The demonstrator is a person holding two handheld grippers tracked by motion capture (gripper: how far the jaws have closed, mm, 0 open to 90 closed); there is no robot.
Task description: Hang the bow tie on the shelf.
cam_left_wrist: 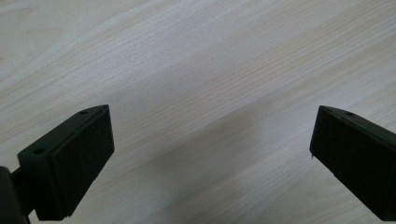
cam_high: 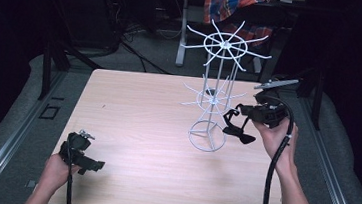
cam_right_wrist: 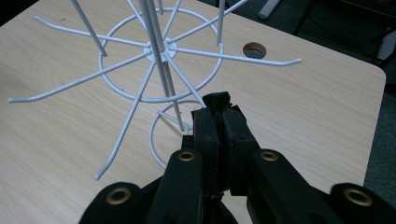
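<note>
Nearest, the left gripper [cam_high: 93, 164] rests open-jawed and empty over the table [cam_high: 136, 128]. Farther right, the right gripper [cam_high: 241, 109] clamps a black bow tie [cam_high: 236, 131], dangling just right of the white wire rack [cam_high: 214, 97], whose lower-tier prongs point towards it.

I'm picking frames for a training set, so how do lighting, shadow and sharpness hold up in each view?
High view: the table is evenly lit, the surroundings fall to near black, and the white wire rack stays crisp. Left gripper view: the wood grain is sharp, with a soft diagonal shadow between the open left tongs. Right gripper view: the right tongs and the dark strap they pinch show little detail.
</note>
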